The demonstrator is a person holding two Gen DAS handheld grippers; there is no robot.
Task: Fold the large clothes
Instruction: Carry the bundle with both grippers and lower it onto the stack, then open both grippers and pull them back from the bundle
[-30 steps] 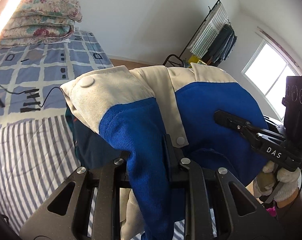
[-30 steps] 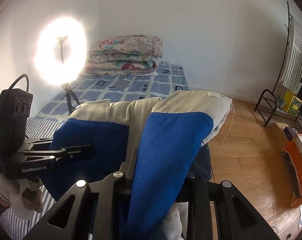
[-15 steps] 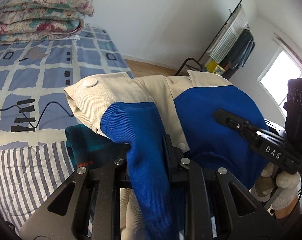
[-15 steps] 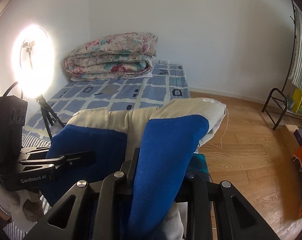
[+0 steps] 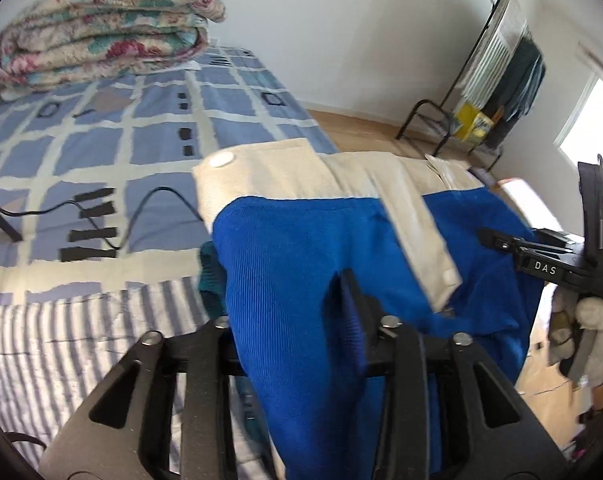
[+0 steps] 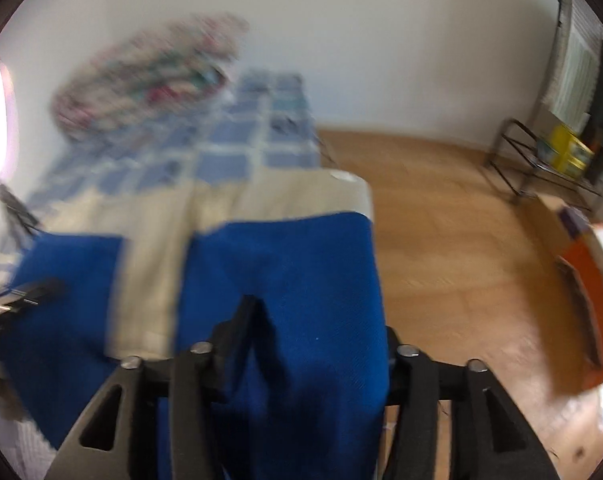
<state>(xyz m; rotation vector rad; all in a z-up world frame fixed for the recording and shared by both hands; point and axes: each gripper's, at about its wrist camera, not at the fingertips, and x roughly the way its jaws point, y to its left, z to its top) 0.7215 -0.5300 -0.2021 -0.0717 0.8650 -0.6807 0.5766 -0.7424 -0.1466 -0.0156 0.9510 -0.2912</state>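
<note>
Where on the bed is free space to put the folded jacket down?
The checked bedspread is bare between the floral quilt and the black cable. The striped sheet, left of the jacket, is also free. A teal garment crowds the spot under the jacket.

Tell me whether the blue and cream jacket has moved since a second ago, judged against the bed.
Yes. The jacket has come down toward the bed, its cream edge now low over the checked cover and hiding the dark teal garment.
</note>
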